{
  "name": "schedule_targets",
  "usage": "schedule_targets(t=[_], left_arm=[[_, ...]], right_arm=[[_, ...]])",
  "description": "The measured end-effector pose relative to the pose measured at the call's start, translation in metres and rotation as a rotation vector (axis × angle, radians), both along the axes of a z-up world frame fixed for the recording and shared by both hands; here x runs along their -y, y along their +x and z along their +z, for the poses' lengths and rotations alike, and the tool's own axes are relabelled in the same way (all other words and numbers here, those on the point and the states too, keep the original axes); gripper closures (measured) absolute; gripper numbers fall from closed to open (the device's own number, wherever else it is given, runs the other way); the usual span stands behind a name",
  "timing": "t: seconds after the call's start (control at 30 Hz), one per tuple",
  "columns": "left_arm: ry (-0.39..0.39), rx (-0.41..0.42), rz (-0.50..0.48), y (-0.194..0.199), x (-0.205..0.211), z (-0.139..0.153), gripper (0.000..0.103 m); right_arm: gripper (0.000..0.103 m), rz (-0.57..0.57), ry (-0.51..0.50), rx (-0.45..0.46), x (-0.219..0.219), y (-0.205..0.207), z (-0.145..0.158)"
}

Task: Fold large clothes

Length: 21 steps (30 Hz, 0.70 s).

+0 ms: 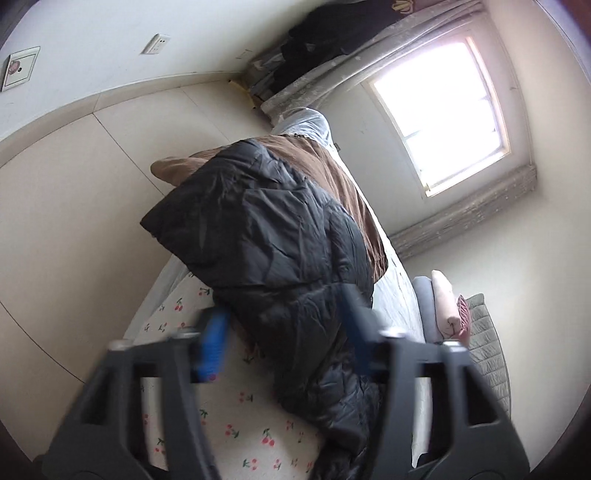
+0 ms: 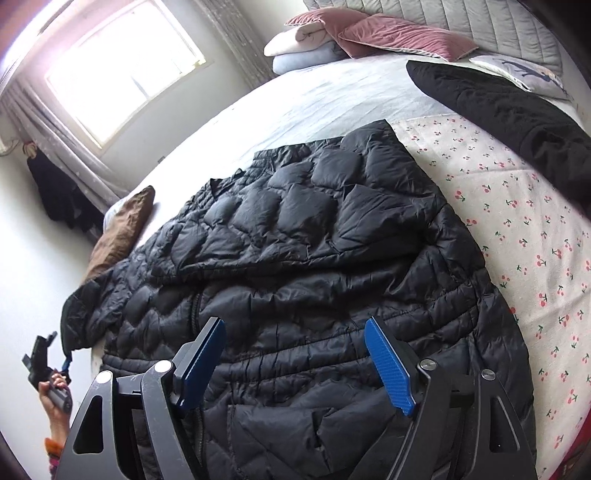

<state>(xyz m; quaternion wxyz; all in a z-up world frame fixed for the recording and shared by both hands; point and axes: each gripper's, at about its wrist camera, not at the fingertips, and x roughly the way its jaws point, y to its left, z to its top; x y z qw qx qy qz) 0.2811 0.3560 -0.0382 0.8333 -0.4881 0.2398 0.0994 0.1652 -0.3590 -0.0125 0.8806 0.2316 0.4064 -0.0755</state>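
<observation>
A large black quilted puffer jacket [image 2: 314,277] lies spread across the bed, one sleeve folded over its body. My right gripper [image 2: 295,354] is open and hovers just above the jacket's lower front, touching nothing. My left gripper [image 1: 284,332] is open, its blue pads either side of the jacket's edge [image 1: 280,258] at the bedside. In the right wrist view the left gripper [image 2: 62,363] sits at the far left beside the jacket's hanging corner [image 2: 75,317]; whether it touches the cloth I cannot tell.
The bed has a cherry-print sheet [image 2: 517,229] and a pale cover [image 2: 295,107]. A second black garment [image 2: 509,110] lies near the pillows [image 2: 369,33]. A brown cloth [image 2: 122,229] lies at the bed's far corner. A window [image 2: 122,66] and hanging dark clothes [image 2: 55,188] stand beyond.
</observation>
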Motion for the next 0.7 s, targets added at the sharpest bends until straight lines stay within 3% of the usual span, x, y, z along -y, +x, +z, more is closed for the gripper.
schedule_targets(t=[0.03,0.07,0.2,0.43,0.57,0.7], left_arm=[[0.018,-0.009,-0.005,0.003,0.002,0.004,0.095],[0.046,-0.01,-0.011,0.005,0.006,0.01,0.096],[0.201,0.082,-0.077,0.006,0.044,0.058,0.099],[0.347,0.272,-0.31,0.019,0.166,0.14,0.099],[0.372,0.329,-0.456,0.035,0.249,0.163,0.099],[0.393,0.326,-0.618,0.052,0.325,0.16,0.099]], right_arm=[[0.024,0.003,-0.002,0.0,-0.001,0.0,0.001],[0.024,0.007,-0.006,-0.001,-0.001,0.001,0.001],[0.024,0.013,-0.008,0.006,-0.002,0.0,0.003],[0.024,0.009,-0.003,0.024,0.004,0.001,0.004],[0.024,0.013,0.007,0.022,0.009,0.004,0.001],[0.024,0.002,0.013,0.006,0.018,0.006,-0.005]])
